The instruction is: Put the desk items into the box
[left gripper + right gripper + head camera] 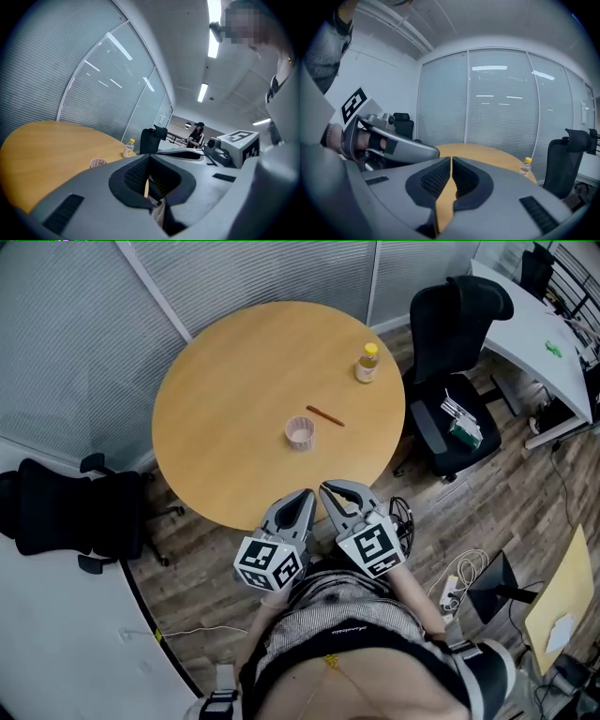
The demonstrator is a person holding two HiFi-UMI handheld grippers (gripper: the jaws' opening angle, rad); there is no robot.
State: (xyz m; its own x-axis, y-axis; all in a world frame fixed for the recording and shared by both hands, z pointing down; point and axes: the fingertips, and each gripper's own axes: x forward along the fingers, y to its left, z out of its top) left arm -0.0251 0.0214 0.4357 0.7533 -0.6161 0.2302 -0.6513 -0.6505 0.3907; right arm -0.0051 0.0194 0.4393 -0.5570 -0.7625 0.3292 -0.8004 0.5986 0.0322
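Desk items wait on the tabletop; both grippers idle at its near edge.

The pink cup [300,433], or something cup-shaped, sits near the middle of the round tabletop [216,399]. A thin brown stick [325,415], perhaps a pencil, lies just beyond and right of the cup, and a yellow-capped bottle [367,363] stands farther beyond the cup at the rim. All three look untouched, and no box shows in any view, so the task seems not yet begun. Nearer the person than the cup, the left gripper [306,495] and right gripper [327,489] are held side by side against the body, a resting pose. Both have their jaws pressed together on nothing. The bottle's label is too small to read. The only clear print is the square markers on the cubes [270,562].
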